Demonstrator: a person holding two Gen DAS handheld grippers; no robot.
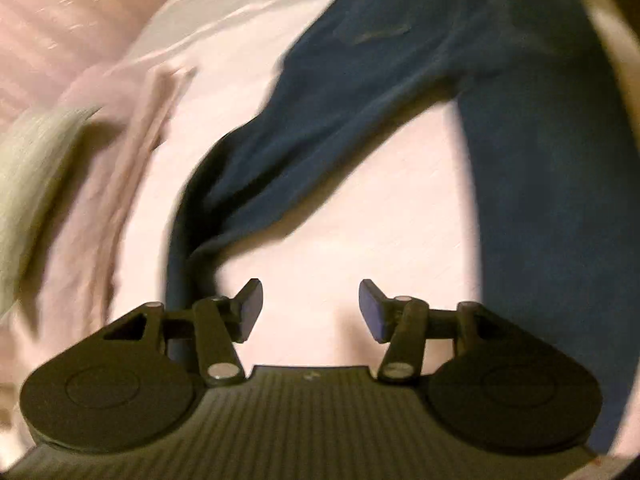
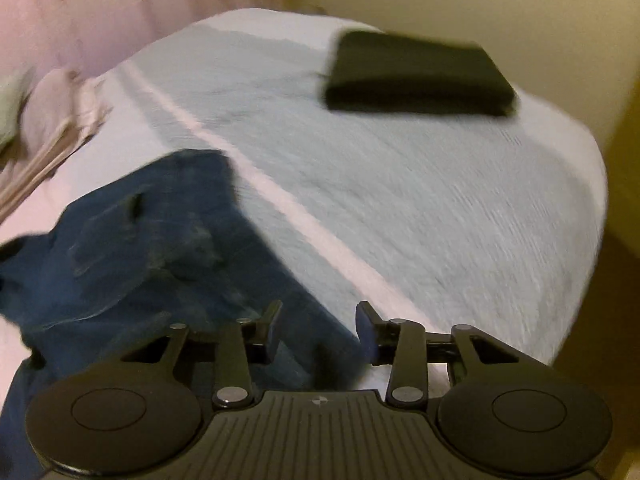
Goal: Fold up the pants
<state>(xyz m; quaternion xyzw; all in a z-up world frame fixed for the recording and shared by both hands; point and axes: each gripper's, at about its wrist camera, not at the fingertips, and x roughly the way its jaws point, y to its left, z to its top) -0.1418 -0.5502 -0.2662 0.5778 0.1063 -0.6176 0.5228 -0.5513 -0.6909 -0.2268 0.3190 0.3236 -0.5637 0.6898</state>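
Blue denim pants point(image 1: 500, 128) are lying spread on the bed point(image 2: 400, 200), legs apart; you are holding the left tool point(image 1: 310, 310) and right tool point(image 2: 318, 334) parted, gripping nothing.

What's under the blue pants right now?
The blue pants lie spread on the pale bed cover. Only the cover shows around them; anything beneath the fabric is hidden.

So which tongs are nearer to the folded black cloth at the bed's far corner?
Right. The right tongs point across the bed toward the folded black cloth, though apart from it. The left tongs hover over the blue pants; their view shows no black cloth.
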